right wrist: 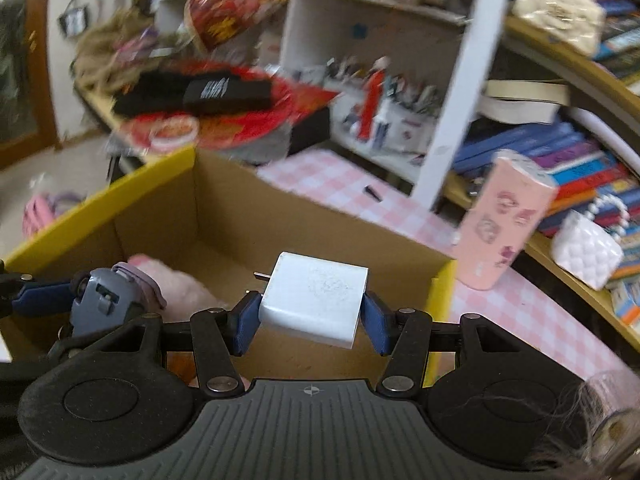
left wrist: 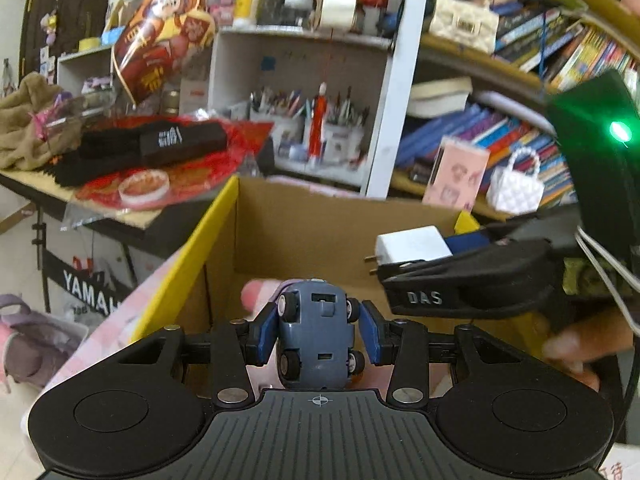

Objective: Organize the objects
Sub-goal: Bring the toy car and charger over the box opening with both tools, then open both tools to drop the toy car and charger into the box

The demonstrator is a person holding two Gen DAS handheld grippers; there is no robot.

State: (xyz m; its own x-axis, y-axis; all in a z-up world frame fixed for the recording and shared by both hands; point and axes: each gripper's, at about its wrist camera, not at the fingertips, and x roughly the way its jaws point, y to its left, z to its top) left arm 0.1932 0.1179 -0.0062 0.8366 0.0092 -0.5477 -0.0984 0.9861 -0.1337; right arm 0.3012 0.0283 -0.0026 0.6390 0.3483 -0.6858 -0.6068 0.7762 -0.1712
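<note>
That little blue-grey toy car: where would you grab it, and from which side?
Across its body sides, between the wheels, from the rear end. The left tongs already hold the toy car this way: its flanks are flat and parallel, and the wheels at each end keep it from sliding out.

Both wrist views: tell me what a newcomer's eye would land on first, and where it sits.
First, the two loads: the left tongs clamp a grey-blue toy car upside down, wheels showing, and the right tongs clamp a white plug adapter. Both hang over an open cardboard box with yellow flaps. Behind it rise packed bookshelves on the right.
</note>
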